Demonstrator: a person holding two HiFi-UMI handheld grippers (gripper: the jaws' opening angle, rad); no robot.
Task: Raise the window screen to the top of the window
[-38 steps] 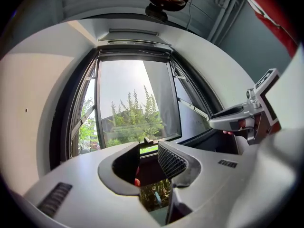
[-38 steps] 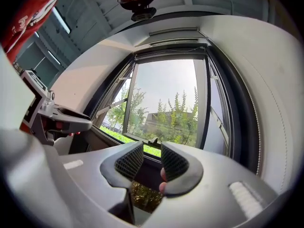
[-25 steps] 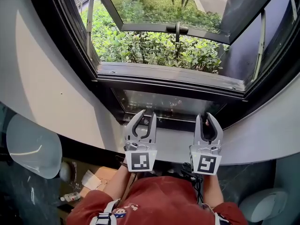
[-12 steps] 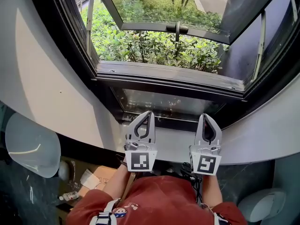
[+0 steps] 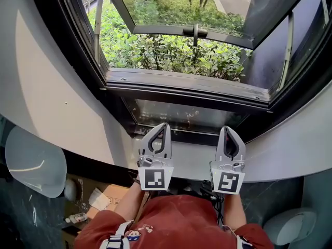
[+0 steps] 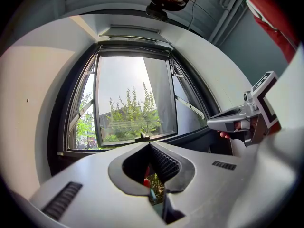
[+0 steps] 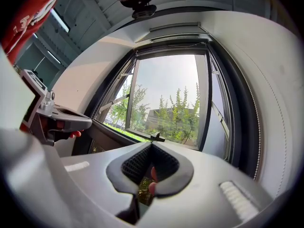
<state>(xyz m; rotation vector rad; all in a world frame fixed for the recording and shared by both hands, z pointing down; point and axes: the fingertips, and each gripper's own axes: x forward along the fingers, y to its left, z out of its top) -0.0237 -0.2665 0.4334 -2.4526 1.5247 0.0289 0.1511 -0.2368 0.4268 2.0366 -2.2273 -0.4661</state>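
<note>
**Head view**
- Window frame [image 5: 181, 84]: dark, set in a curved pale wall [image 5: 46, 97].
- Casement sash [image 5: 171, 9]: swung outward from the window frame. Its handle [image 5: 196, 33] is on the middle of the lower rail.
- Shrubs [image 5: 171, 53]: green, outside and below the window frame. They show sharp through the opening.
- Fixed pane [image 5: 187, 115]: directly under the window frame's bottom rail, catching reflections.
- Left claw [image 5: 165, 125]: on the room side of the window frame, just short of the fixed pane. Its tips are pinched together and it carries nothing.
- Right claw [image 5: 229, 129]: on the same side of the window frame, alongside the left one but apart from it. It is pinched tight too, and empty.
- Red top [image 5: 176, 224]: the person's, at the point farthest back from the window frame.

**Left gripper view**
- Left claw: the ribbed pads [image 6: 164, 163] meet at their tips, aimed at the lower middle of the window frame. Only a sliver of foliage shows through the hollow behind them.
- Right claw: held level in front of the window frame's lower right corner.
- Slim box [image 6: 128, 31]: runs along the top of the window frame.

**Right gripper view**
- Right claw: closed tip to tip with nothing clamped, pointed at the window frame's lower rail near the handle.
- Left claw: off toward the window frame's lower left.
- Beaded cord [image 7: 257, 127]: hangs down the wall just right of the window frame.
- Window screen: I cannot pick out its mesh across the window frame in any view. I also cannot tell whether it sits rolled inside the slim box.
</note>
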